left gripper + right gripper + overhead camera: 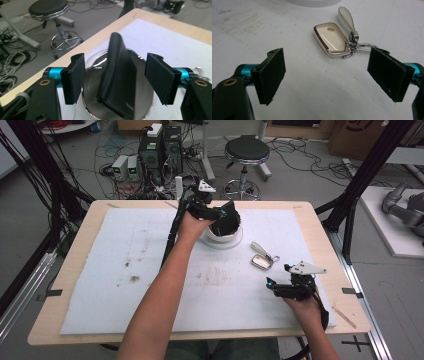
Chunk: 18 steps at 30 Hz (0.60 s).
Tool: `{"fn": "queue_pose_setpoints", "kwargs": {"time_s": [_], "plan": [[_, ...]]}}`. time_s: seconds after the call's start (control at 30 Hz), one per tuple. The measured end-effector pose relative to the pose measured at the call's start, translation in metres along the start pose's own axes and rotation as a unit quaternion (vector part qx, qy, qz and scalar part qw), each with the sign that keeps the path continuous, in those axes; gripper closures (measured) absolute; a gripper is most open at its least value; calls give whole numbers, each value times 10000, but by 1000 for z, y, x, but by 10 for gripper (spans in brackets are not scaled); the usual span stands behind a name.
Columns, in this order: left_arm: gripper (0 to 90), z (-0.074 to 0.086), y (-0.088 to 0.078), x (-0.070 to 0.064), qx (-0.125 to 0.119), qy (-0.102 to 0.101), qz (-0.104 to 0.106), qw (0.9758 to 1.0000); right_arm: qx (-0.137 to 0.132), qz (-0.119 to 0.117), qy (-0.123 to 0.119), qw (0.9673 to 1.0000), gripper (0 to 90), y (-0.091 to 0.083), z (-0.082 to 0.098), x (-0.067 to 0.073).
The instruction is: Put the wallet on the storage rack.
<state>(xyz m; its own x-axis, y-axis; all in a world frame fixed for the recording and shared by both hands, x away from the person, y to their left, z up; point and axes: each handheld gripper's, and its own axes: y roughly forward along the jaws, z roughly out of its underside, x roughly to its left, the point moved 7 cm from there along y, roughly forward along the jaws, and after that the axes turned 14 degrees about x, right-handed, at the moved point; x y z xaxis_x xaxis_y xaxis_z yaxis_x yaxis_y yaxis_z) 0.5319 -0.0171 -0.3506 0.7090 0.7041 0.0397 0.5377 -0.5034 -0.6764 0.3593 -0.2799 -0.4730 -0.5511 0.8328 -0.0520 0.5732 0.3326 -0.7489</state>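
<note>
Your right gripper sits nearest you on the white mat, its jaws spread wide with nothing between them; just ahead of its tips, slightly toward the right jaw, lies the cream key fob with its pale strap and metal ring, flat on the mat and untouched. Farther out, your left gripper hangs over the shiny metal bowl, which stands on a white dish (the dish peeks out below the gripper in the high view). Its jaws stand apart, one on each side of the black wallet, and neither pad presses on it: the wallet leans on end inside the bowl, its folded edge rising above the rim, midway between the pads. So I judge the wallet placed and let go, which looks like the first half of the job done. What seems left is to lift the left gripper clear without tipping the wallet, then close the right one on the fob and carry it to the bowl too, if that is where it belongs. No brand, label or writing is readable on the wallet, fob or bowl.
</note>
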Motion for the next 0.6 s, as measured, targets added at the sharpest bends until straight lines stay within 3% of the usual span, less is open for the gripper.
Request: {"fn": "queue_pose_setpoints", "kwargs": {"time_s": [0.03, 0.2, 0.33, 0.47, 0.5, 0.6], "plan": [[307, 4, -9, -3, -37, 85, 86, 9999, 0, -6, 1, 10000, 151, 0, -1, 1], [277, 15, -30, -9, -233, 130, 357, 9990, 9, -10, -33, 10000, 151, 2, -3, 2], [267, 26, -41, -10, -253, 170, 475, 9984, 21, -20, -41, 10000, 151, 2, -4, 2], [257, 45, -55, -11, -338, 166, 612, 9974, 17, 1, -19, 10000, 151, 3, -4, 0], [253, 58, -61, -11, -365, 137, 676, 9970, 11, -6, -12, 10000, 151, 3, -4, 0], [245, 73, -65, -10, -305, 92, 727, 9968, 20, -7, -18, 10000, 151, 3, -4, 0]]}}
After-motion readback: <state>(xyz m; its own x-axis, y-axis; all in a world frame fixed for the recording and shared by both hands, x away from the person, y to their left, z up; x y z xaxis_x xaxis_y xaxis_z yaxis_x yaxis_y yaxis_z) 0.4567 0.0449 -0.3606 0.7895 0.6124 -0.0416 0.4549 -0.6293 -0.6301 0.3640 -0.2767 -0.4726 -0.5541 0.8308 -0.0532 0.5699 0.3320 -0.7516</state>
